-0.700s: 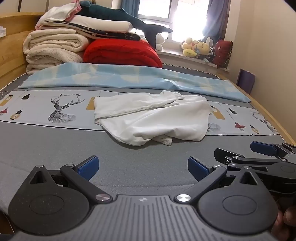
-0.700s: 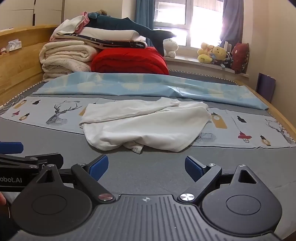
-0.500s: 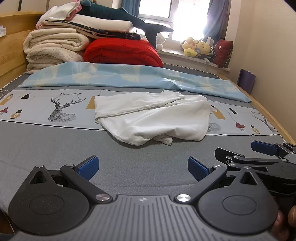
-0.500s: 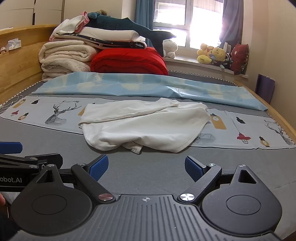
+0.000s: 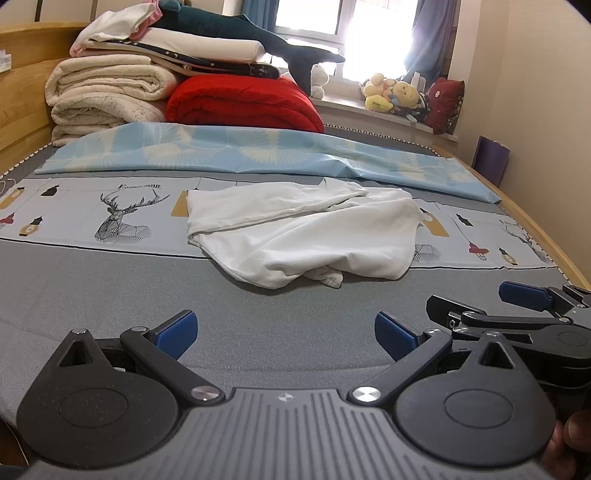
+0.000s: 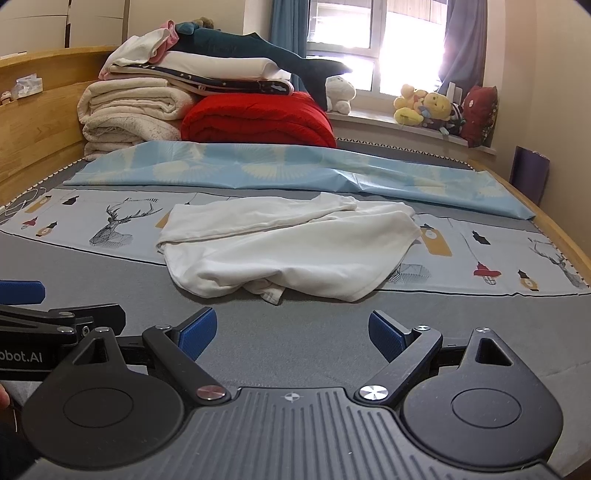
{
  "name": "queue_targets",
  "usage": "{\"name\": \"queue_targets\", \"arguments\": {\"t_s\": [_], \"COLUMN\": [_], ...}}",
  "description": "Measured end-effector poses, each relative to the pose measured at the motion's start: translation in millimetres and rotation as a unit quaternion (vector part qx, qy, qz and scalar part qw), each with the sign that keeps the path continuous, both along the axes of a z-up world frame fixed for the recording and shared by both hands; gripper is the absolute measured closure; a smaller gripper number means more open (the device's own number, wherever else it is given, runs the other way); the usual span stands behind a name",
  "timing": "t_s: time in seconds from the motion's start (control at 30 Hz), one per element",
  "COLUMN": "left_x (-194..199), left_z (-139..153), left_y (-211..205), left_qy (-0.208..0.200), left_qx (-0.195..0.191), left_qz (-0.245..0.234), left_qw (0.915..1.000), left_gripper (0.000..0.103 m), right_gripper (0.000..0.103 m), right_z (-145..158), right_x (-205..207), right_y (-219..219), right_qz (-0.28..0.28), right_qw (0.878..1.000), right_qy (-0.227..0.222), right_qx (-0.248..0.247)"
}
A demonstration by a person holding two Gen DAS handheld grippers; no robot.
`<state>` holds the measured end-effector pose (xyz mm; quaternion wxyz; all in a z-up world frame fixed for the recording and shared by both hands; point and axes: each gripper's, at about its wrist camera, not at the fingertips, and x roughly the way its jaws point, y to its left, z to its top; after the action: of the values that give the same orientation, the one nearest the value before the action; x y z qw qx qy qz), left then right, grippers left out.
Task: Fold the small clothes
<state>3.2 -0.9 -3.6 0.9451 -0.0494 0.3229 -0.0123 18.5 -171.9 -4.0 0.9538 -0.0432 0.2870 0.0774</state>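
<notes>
Both hand-held grippers hung low over the near edge of the bed, side by side: left hand-held gripper spread wide with nothing between its blue pads, right hand-held gripper likewise released and empty. Neither touched cloth.

Task looked unstarted. White garment lay crumpled mid-bed, well ahead of both grippers, partly on the grey sheet and partly on the deer-print strip. One layer was flopped diagonally over the rest, a bunched bit poking out at its near edge. No neat fold visible; flattening and every fold seemed left to do.

Around: light blue sheet stretched across just behind the garment, then stacked cream blankets, red quilt, shark plush on top. Soft toys sat on the windowsill, wooden headboard at left.

Nothing blocked the reach, just open grey sheet between grippers and garment. Only likely nuisance: the two grippers sat very close together.
</notes>
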Motion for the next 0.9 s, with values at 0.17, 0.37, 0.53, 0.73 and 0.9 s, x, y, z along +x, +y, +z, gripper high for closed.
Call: {"name": "queue_targets", "arguments": {"t_s": [0.17,0.37,0.53,0.73,0.9], "left_x": [0.2,-0.1,-0.4,-0.7,9.4], "left_z": [-1.4,-1.3,-1.4,4.5,1.8], "left_y": [-0.4,-0.5,-0.8,7.7,20.7], "left_qy": [0.001,-0.002,-0.009,-0.019,0.015], "left_qx": [-0.001,0.0,0.006,0.003,-0.033], "left_qz": [0.001,0.0,0.006,0.019,0.022], "left_qw": [1.0,1.0,0.9999,0.9996,0.9991], "left_gripper": [0.001,0.001,0.001,0.018,0.064], "right_gripper": [0.013,0.013,0.013,0.024,0.032], "right_z": [0.3,0.7,2.7,13.7,31.4], "right_x": [0.0,0.0,-2.1,5.3,33.8], "right_y": [0.1,-0.7,-2.4,-21.3,-48.7], "right_qz": [0.0,0.001,0.001,-0.022,-0.043], "right_qw": [1.0,1.0,1.0,0.998,0.997], "right_qy": [-0.002,-0.004,-0.019,-0.028,-0.055], "right_qx": [0.001,0.002,0.004,0.043,0.038]}}
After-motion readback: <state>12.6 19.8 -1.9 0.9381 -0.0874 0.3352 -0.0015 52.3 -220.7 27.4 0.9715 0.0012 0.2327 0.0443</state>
